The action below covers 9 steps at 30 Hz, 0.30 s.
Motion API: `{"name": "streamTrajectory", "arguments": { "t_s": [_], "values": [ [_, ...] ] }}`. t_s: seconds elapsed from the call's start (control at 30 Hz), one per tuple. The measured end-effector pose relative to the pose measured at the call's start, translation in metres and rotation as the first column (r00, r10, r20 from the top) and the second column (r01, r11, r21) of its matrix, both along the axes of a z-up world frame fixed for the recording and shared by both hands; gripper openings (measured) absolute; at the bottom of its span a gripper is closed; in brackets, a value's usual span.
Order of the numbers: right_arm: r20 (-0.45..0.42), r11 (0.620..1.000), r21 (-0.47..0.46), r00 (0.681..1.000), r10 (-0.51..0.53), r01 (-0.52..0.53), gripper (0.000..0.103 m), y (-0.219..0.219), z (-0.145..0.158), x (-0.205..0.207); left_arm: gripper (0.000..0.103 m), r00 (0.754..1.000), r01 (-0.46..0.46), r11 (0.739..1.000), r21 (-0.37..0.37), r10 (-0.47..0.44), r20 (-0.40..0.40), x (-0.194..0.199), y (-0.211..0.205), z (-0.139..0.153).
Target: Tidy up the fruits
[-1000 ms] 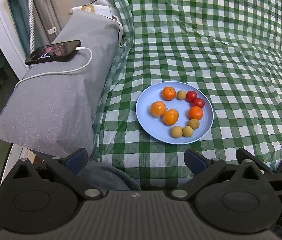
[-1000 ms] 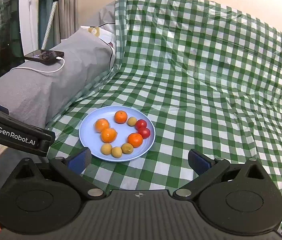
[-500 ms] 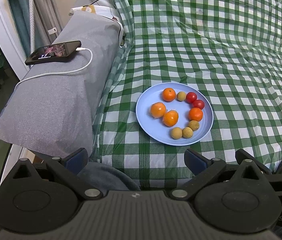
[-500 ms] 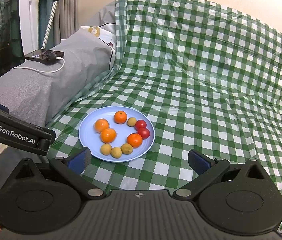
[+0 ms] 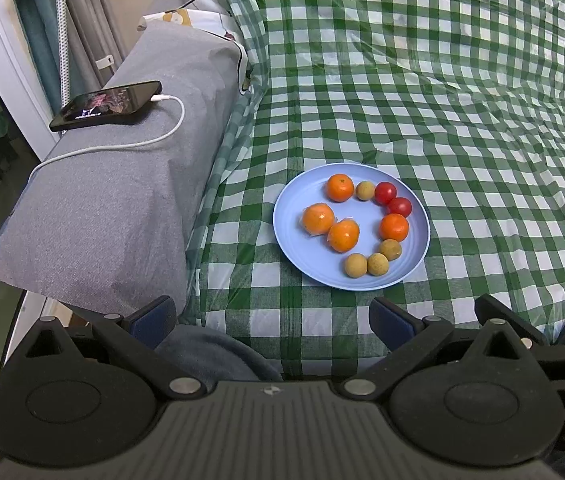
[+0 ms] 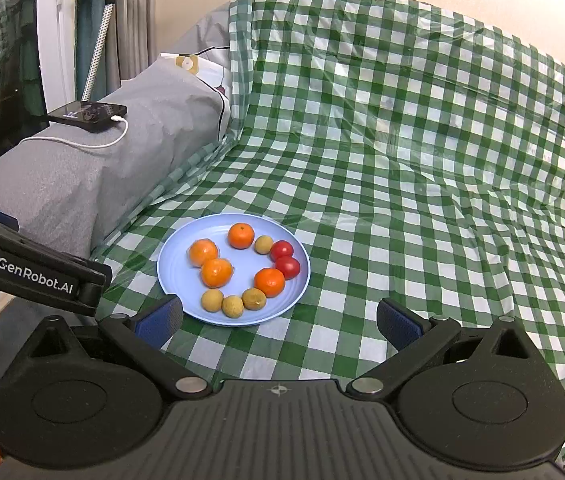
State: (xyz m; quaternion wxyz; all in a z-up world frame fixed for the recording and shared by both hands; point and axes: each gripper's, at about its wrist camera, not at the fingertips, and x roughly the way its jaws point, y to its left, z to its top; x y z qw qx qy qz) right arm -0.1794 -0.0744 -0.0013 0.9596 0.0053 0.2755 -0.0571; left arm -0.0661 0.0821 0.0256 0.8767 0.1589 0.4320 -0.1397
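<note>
Above the fruit plate (image 6: 174, 280), both grippers' fingers (image 5: 150, 316) (image 6: 160, 318) gape wide, seemingly empty.

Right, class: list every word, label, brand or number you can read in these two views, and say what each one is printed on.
"GenRobot.AI": white lettering on the black body of the left gripper, seen from the right wrist view.
Phone screen on the grey cushion: a graphic and a line of text show, too small and blurred to read.
Plate, fruit and checked cloth: no lettering visible.
</note>
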Motion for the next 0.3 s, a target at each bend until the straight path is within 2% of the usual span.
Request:
{"name": "streamTrajectory", "arguments": {
  "t_s": [0.3],
  "values": [
    [-0.001,1.0,0.007,1.0,0.003,-0.003,0.102,-0.0027,0.0008,0.0008,0.103,1.0,-0.017,1.0,0.005,0.017,0.0,0.0005,0.0006,-0.001]
  ]
}}
